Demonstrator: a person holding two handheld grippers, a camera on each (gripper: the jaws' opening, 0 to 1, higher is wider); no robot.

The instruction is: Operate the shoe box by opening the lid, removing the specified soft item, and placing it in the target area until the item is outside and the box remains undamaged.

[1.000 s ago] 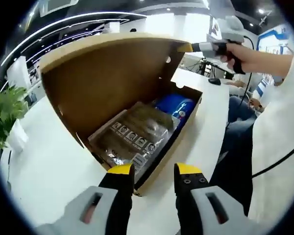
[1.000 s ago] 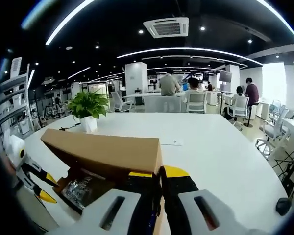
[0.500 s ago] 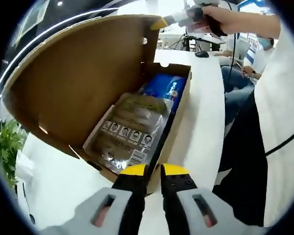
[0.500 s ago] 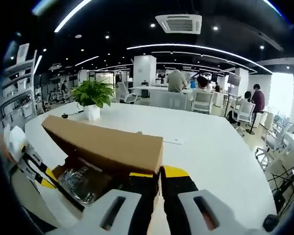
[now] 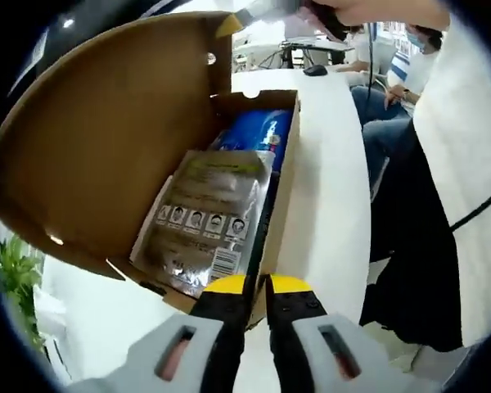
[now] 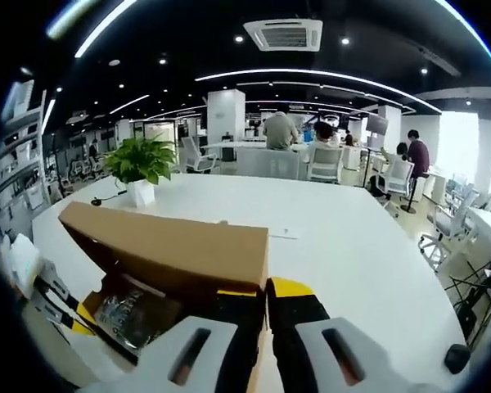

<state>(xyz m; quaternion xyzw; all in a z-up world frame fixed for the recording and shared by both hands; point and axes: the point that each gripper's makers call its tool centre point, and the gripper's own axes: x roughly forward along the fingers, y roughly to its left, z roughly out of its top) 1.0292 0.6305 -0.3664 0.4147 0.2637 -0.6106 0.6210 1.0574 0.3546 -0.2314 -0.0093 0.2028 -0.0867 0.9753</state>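
White laminate covers the bench (image 6: 368, 246), a broad top in an open office with strip lights, a ceiling vent, chairs and seated people in the distance. A potted plant (image 6: 139, 168) stands on the bench beyond the shoe box (image 5: 282, 184), which is brown cardboard and sits on the bench with its lid (image 5: 106, 139) raised.

In the left gripper view the box holds a clear plastic pouch (image 5: 204, 221) with a row of small printed pictures and a barcode, and past it a blue packet (image 5: 258, 135) at the far end. The pouch's contents are too glossy to make out, and the blue packet is partly covered by it. In the right gripper view the lid hides most of the box's inside.

The left tool (image 5: 256, 285) sits low at the near end wall of the box, jaws almost pressed together; whether they pinch the cardboard cannot be told. The right tool (image 6: 263, 293) has its jaws pinching the corner edge of the lid, holding it up; the person's hand grips it at the top of the left gripper view.
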